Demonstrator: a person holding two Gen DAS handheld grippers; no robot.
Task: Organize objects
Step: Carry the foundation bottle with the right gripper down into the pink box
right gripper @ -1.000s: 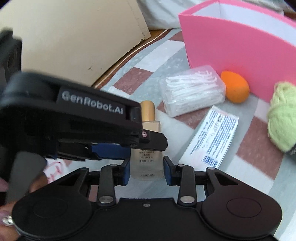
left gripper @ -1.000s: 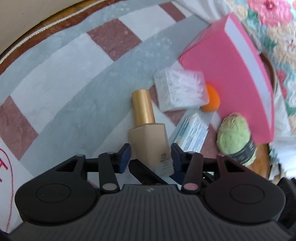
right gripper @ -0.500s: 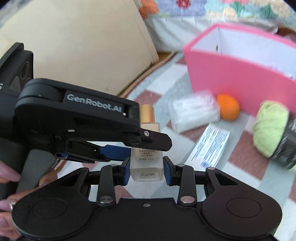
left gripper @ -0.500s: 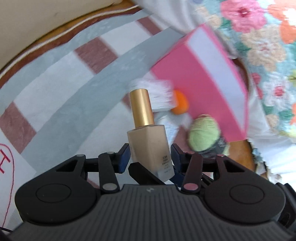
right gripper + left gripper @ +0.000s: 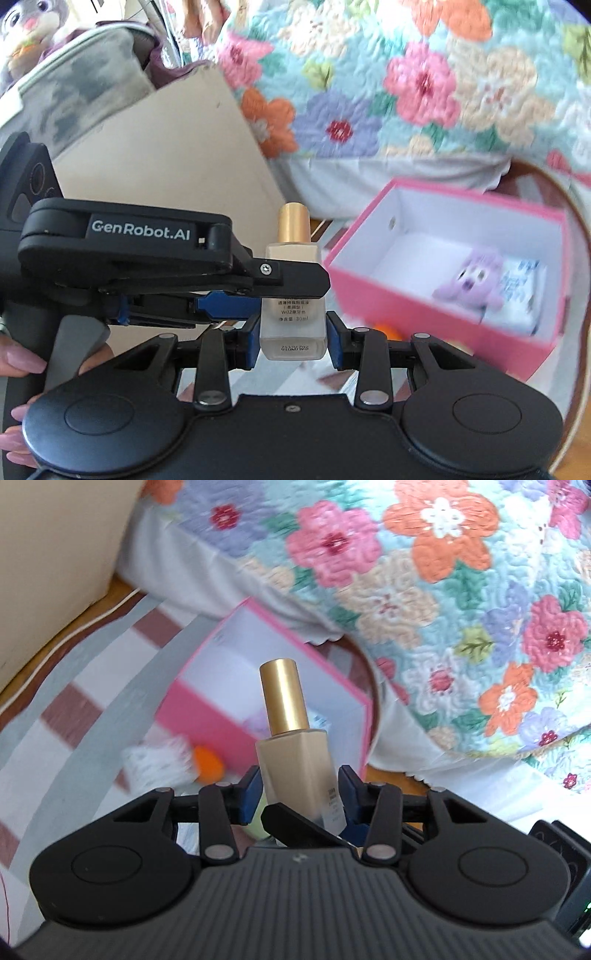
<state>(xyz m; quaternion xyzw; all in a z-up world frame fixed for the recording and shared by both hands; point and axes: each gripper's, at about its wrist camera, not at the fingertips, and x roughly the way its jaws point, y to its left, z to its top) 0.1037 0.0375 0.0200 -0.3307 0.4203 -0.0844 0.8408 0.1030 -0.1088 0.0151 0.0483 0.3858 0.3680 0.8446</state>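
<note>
Bottle (image 5: 293,295) of beige foundation, gold cap up, long axis upright, raised just left of the pink box (image 5: 406,295). Right tongs (image 5: 291,341) clamp its base. Left tongs (image 5: 300,790) straddle its body, jaws closing, pads beside the glass. Box open on top, holding a purple plush (image 5: 471,282) and white packet (image 5: 521,291). Orange sponge (image 5: 207,762) and swab pack (image 5: 157,764) at the box's near wall. Floral quilt (image 5: 443,590) behind the box.
</note>
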